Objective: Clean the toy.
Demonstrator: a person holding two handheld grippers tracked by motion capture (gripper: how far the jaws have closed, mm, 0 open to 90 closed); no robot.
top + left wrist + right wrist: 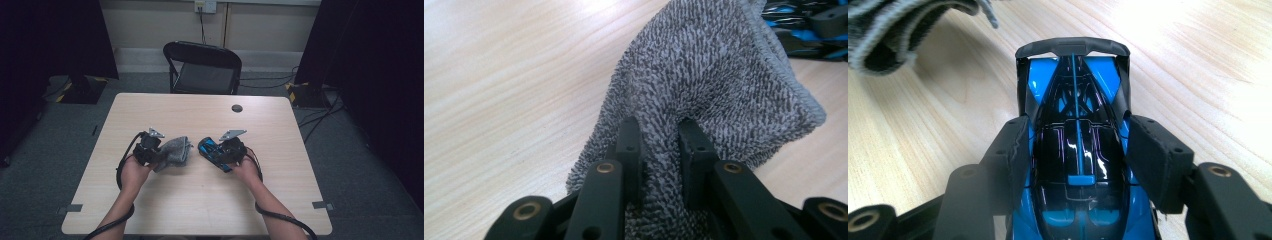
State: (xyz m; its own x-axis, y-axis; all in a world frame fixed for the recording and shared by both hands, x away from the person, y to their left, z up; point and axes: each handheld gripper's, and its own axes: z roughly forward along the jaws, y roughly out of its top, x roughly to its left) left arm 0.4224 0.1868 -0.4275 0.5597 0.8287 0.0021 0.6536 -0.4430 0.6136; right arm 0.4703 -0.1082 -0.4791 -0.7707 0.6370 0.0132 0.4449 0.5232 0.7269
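1. There is one grey cloth (pixel 704 80) and one blue toy car (pixel 1075 150), both near the middle of the table (pixel 200 210).
2. The left gripper (pixel 659 150) pinches the cloth tight between its jaws.
3. The right gripper (pixel 1075 160) squeezes the car's sides.

cloth (pixel 719 75): fuzzy grey terry | toy car (pixel 1078 150): glossy plastic | table (pixel 200 200): smooth wood

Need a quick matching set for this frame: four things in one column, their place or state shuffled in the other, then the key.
1. grey terry cloth
2. blue and black toy car
3. black folding chair
4. small dark round disc

A. beyond the table's far edge
B. clamped between the right gripper jaws
C. pinched by the left gripper
D. lying alone on the wooden table, far side

Pairs: 1-C, 2-B, 3-A, 4-D
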